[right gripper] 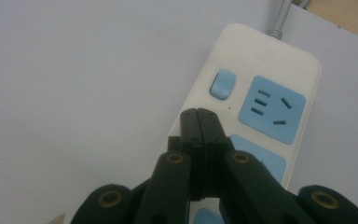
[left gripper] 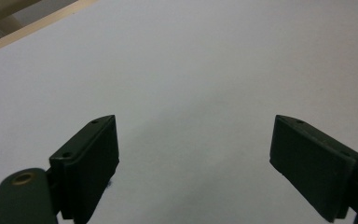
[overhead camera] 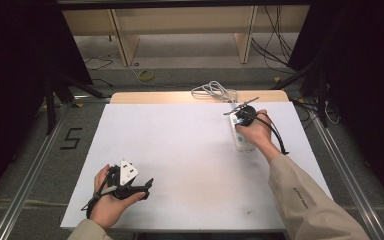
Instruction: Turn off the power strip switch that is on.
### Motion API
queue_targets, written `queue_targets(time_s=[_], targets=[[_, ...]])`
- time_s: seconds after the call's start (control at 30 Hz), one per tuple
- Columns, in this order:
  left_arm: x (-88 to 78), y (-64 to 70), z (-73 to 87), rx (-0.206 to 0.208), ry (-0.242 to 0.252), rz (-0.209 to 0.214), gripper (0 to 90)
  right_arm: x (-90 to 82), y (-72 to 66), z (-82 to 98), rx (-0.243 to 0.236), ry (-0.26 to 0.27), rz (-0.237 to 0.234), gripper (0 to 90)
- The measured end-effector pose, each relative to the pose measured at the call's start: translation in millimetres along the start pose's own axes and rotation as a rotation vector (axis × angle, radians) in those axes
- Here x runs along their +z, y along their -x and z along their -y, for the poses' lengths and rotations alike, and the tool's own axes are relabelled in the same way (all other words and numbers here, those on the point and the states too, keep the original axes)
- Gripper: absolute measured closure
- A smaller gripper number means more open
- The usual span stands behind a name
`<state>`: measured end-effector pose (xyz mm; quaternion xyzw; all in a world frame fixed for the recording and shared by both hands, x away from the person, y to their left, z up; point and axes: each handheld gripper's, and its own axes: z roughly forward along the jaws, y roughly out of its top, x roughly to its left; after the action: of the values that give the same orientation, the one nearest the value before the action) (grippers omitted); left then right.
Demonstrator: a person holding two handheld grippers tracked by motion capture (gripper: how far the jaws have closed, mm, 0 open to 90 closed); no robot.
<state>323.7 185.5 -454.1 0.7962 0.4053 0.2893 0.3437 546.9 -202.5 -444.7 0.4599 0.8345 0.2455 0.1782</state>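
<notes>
While right claw [right gripper: 199, 114] closes above power strip [right gripper: 279, 65], no legible writing

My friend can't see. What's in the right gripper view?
Two black jaws of the right gripper are shut together just over a white plastic power strip with a blue switch and blue sockets, lying on a white table.

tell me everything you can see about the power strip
The power strip is a white, plastic-looking bar with rounded corners, lying flat on the white table near its far right side. It has a light blue rocker switch at the cord end, then light blue socket panels in a row. A grey cord leaves its far end and loops at the table edge. The right gripper, jaws shut, is poised over it just short of the switch; contact can't be told.
</notes>
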Motion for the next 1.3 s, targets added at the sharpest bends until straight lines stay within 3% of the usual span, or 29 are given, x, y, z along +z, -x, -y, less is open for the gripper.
queue_targets(time_s=[1.3], targets=[[0.1, 0.2, -0.1, -0.001, -0.001, -0.002, 14.9, -10.7, 5.2, 3.6, 0.016, 0.046, -0.023, 88.2]])
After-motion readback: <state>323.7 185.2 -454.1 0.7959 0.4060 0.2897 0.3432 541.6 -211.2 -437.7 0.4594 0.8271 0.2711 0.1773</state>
